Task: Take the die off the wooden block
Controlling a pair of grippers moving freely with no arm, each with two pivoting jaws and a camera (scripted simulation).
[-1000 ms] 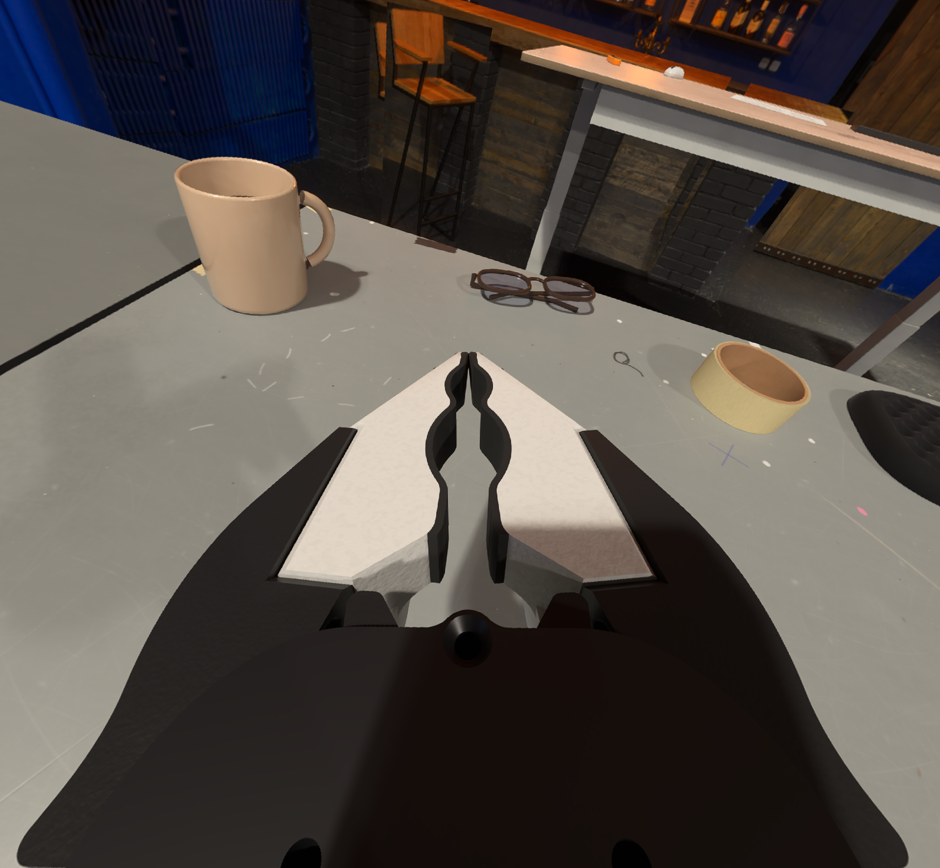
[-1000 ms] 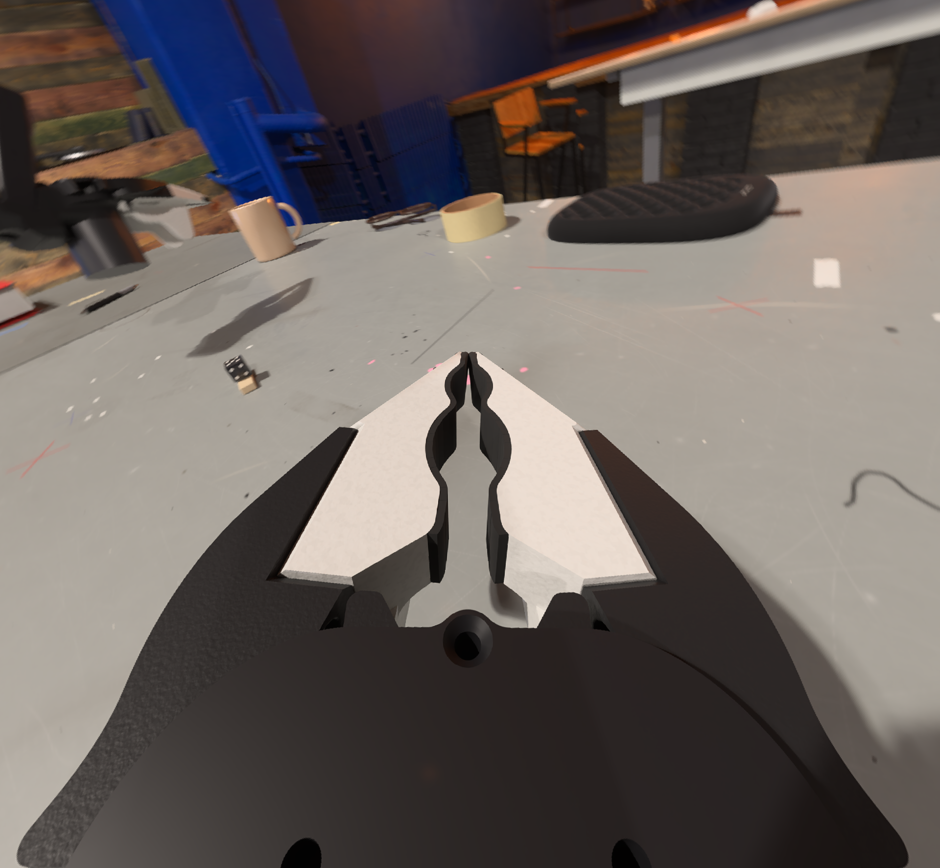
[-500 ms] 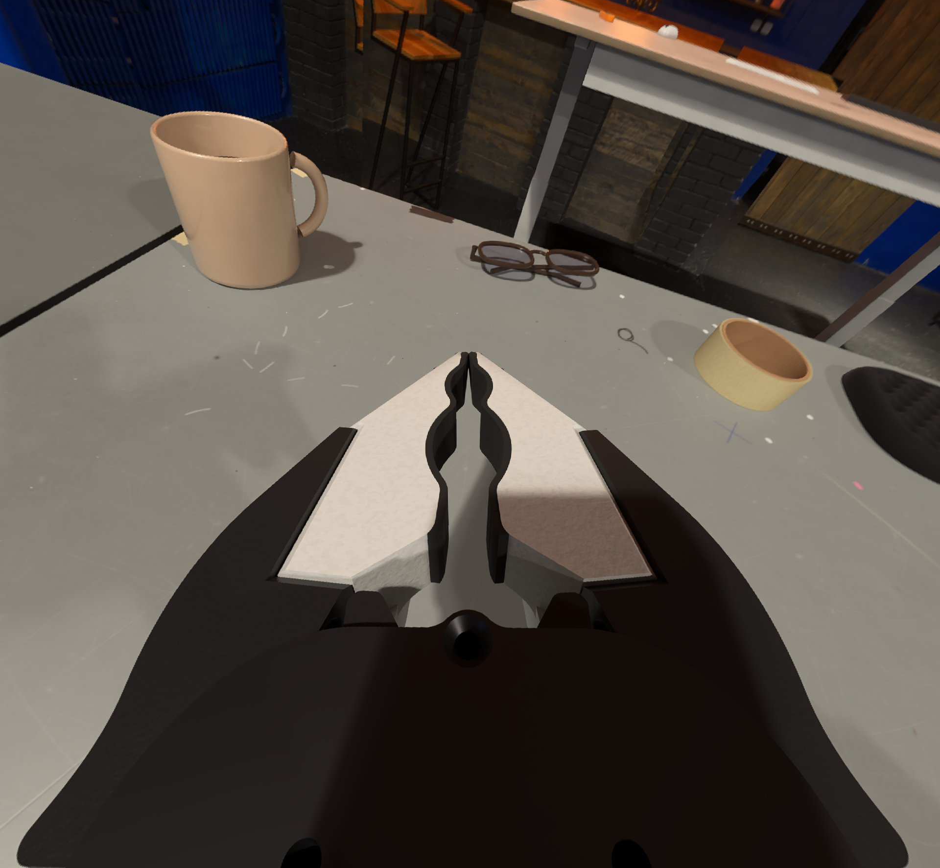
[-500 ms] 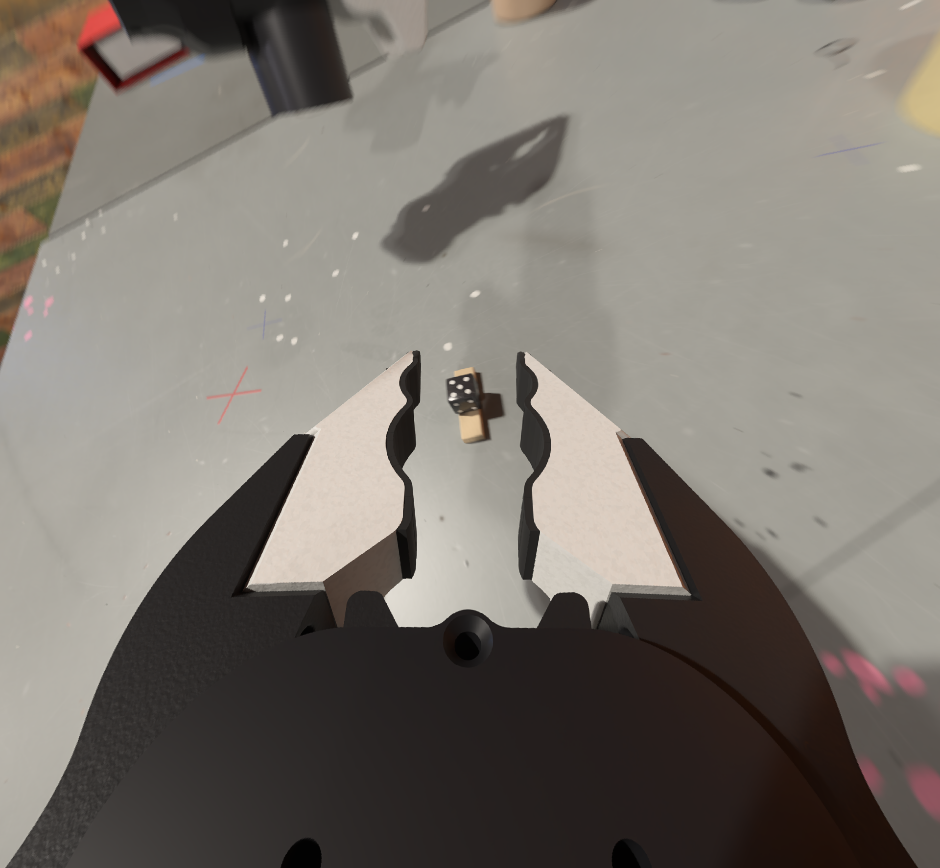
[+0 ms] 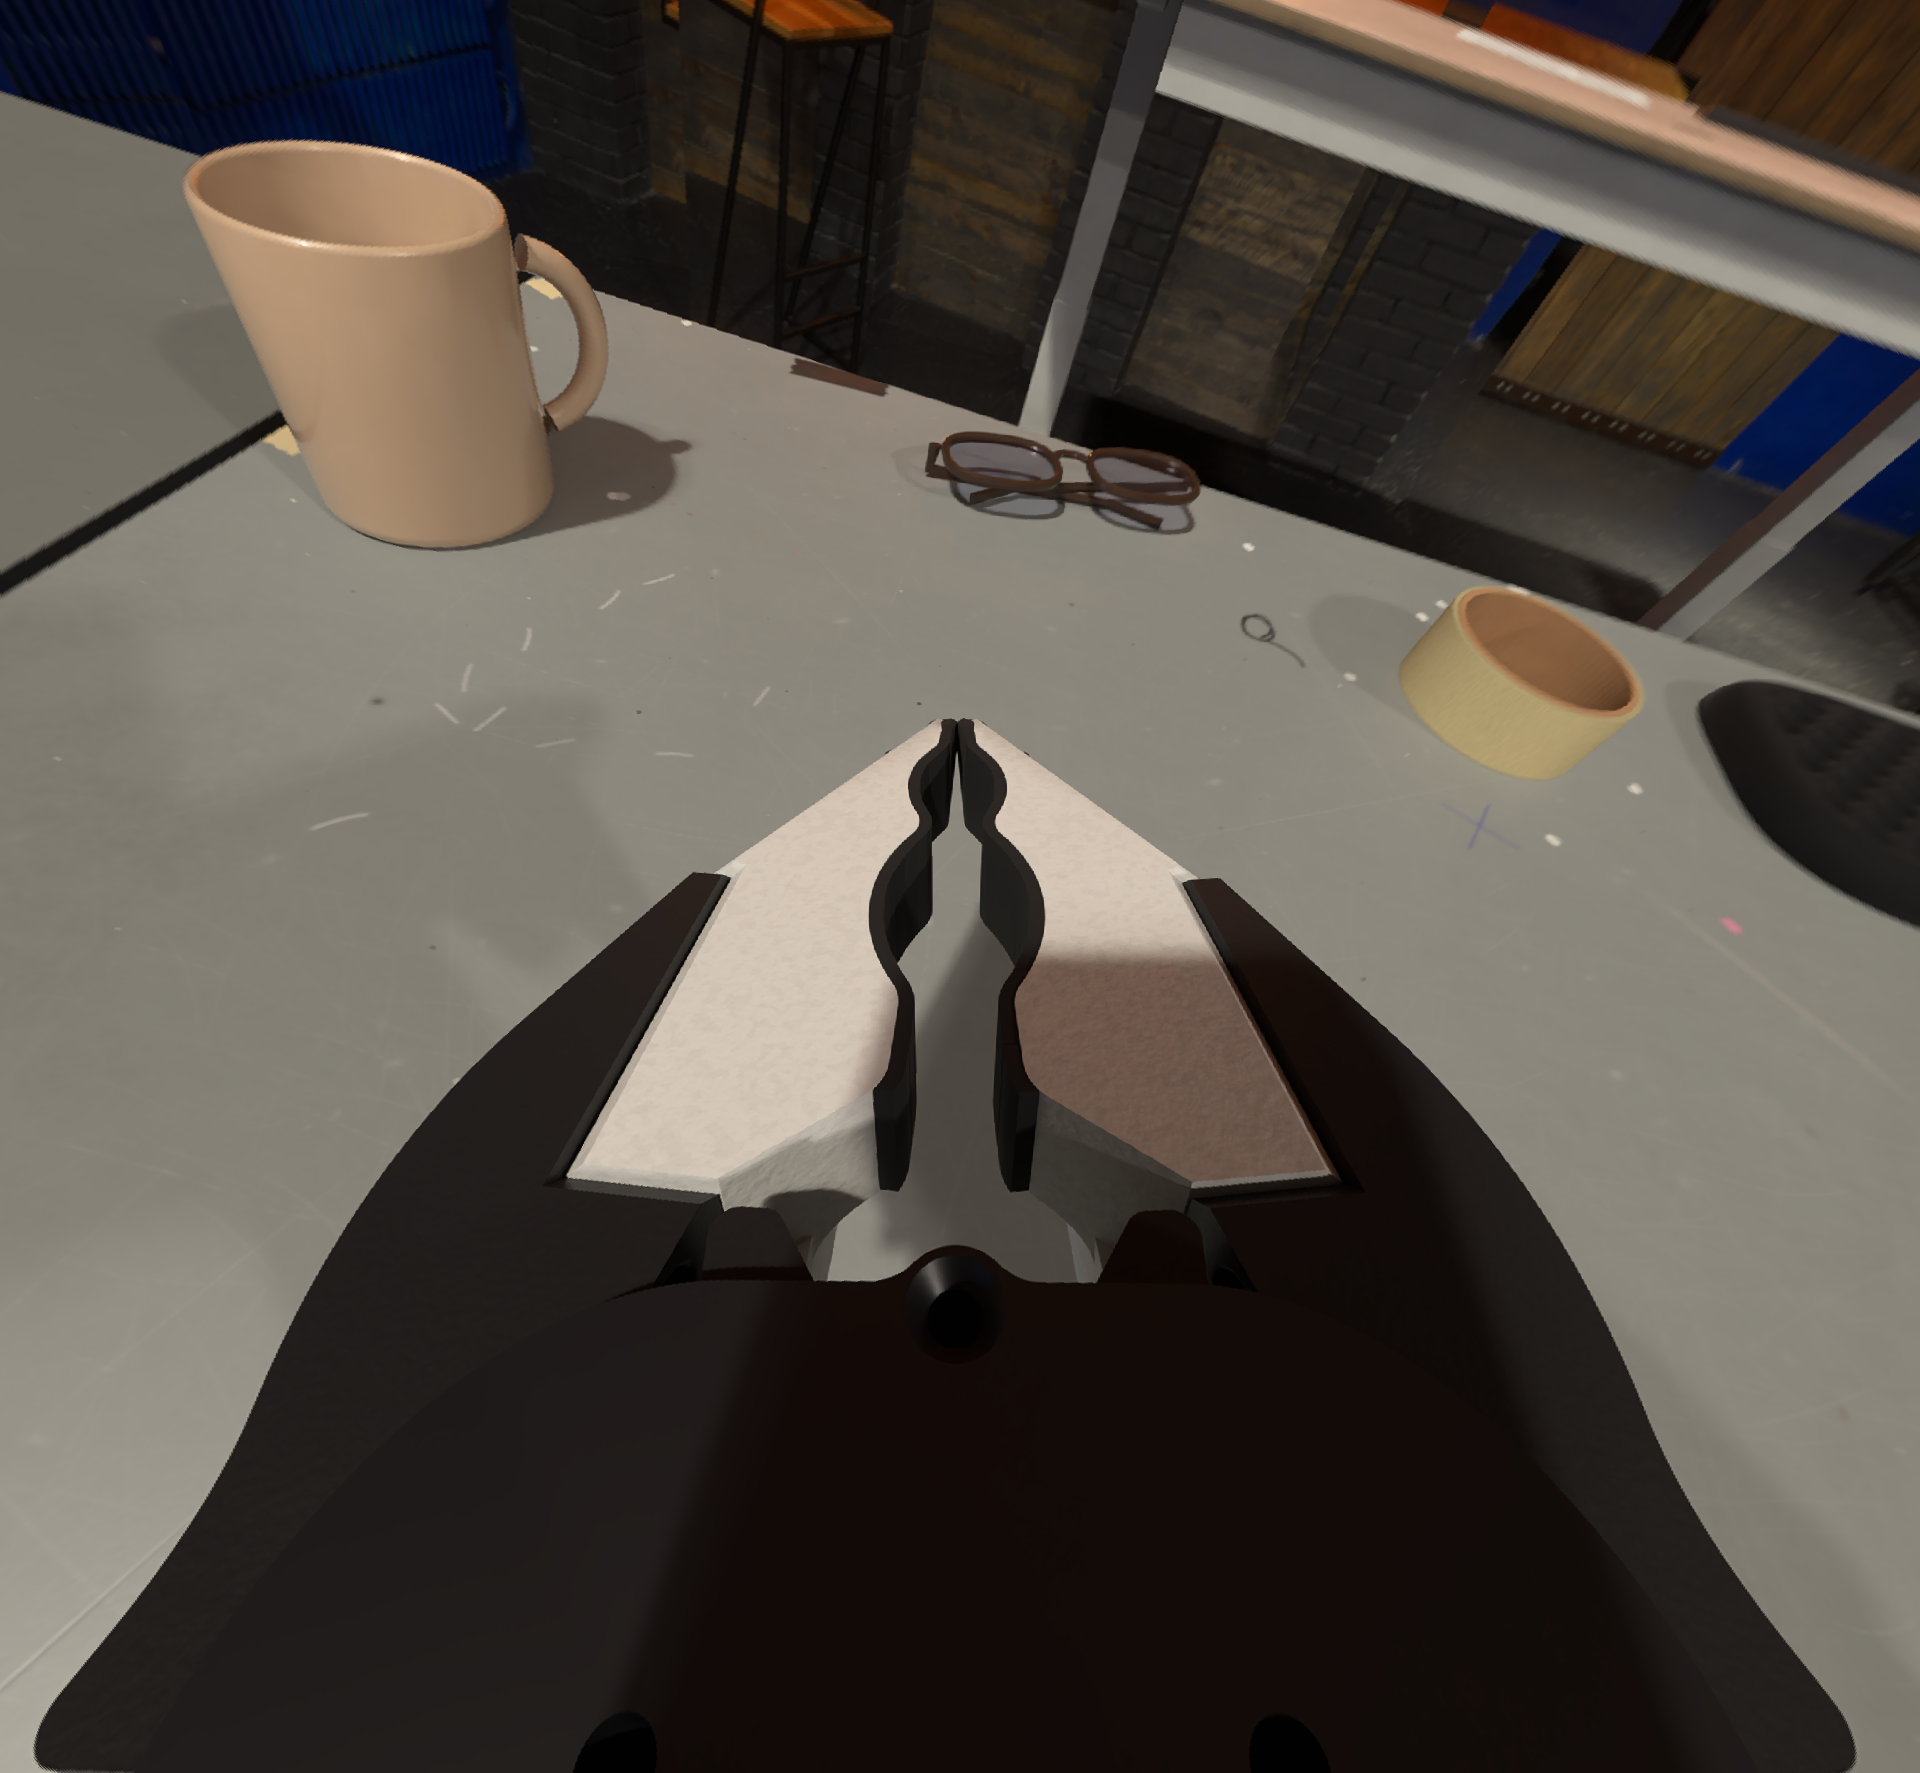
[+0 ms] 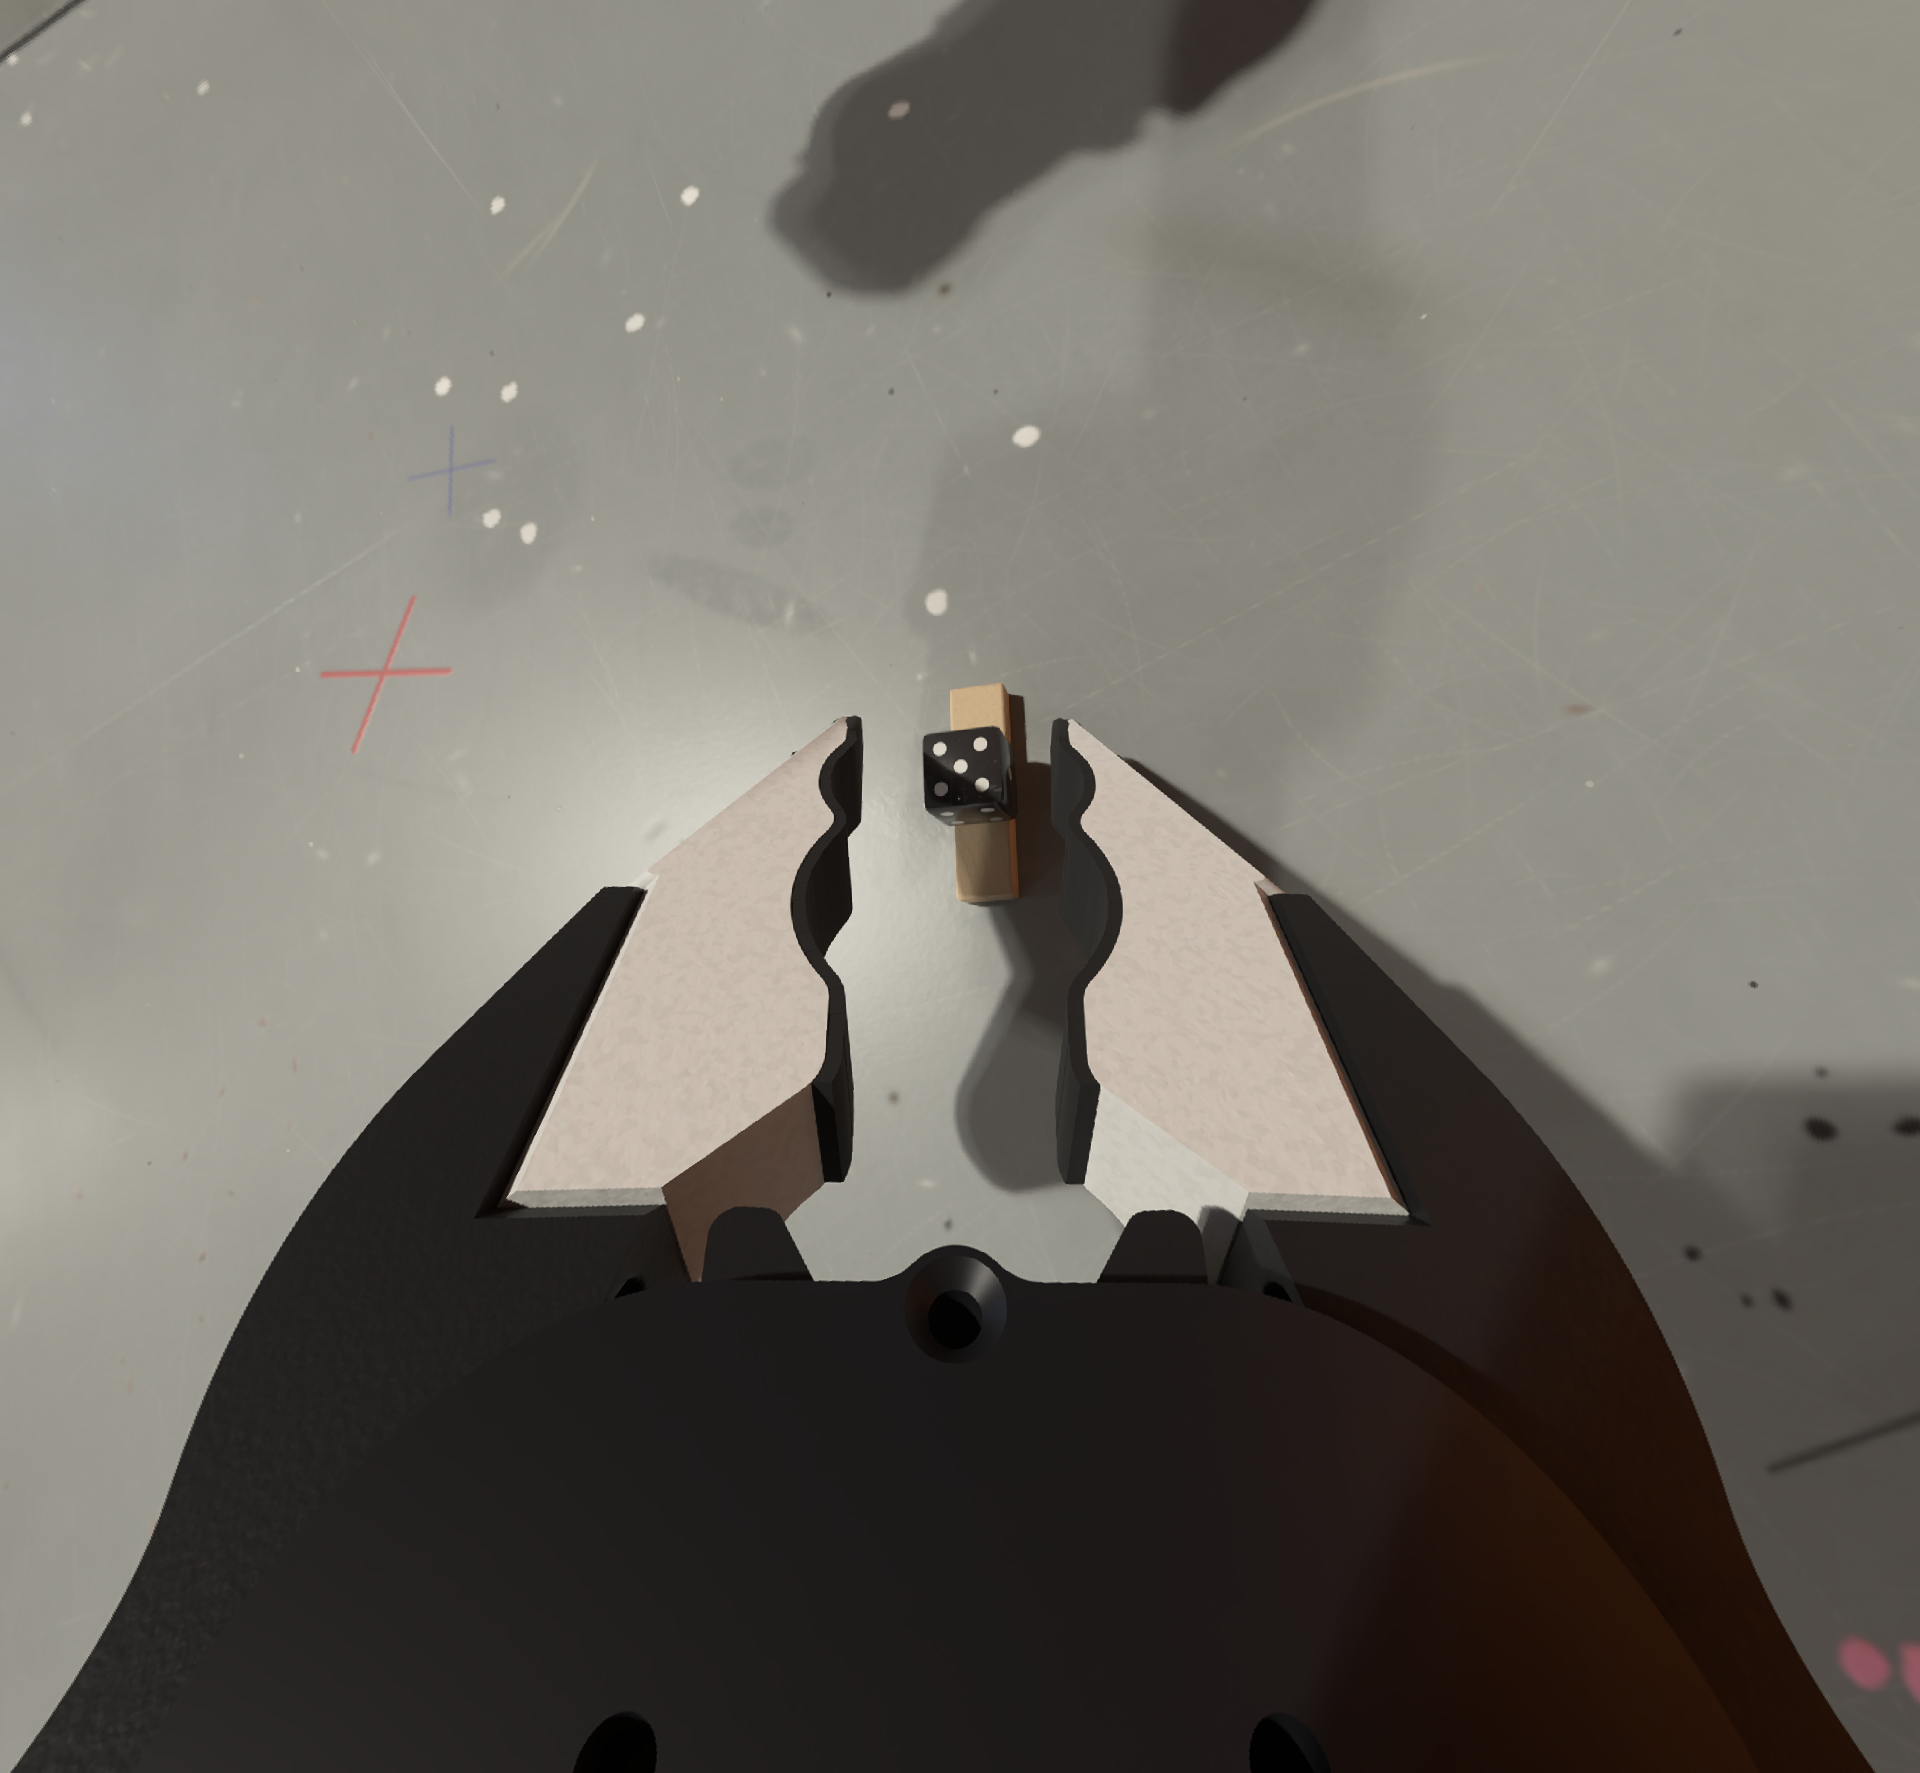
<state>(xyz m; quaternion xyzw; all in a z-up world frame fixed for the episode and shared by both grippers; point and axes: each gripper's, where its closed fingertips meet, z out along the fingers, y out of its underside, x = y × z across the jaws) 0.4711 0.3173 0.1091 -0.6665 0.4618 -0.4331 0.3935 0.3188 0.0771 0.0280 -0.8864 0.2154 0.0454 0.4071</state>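
Observation:
A small black die (image 6: 964,771) with white pips rests on a narrow tan wooden block (image 6: 983,859) that lies flat on the grey table. My right gripper (image 6: 956,736) is open and looks down on them. The die sits between its two fingertips (image 6: 844,755), with a gap on each side. My left gripper (image 5: 956,731) is shut and empty, above the table. The die and block do not show in the left wrist view.
In the left wrist view a beige mug (image 5: 390,341) stands at the left, brown glasses (image 5: 1060,476) lie ahead, a tape roll (image 5: 1517,679) and a black pad (image 5: 1829,793) sit at the right. The table's far edge (image 5: 1351,539) is beyond the glasses.
My right gripper opened, swung left and down to the die and block, and now has the die between its fingertips. My left gripper drifted slightly forward and tilted down, still shut.

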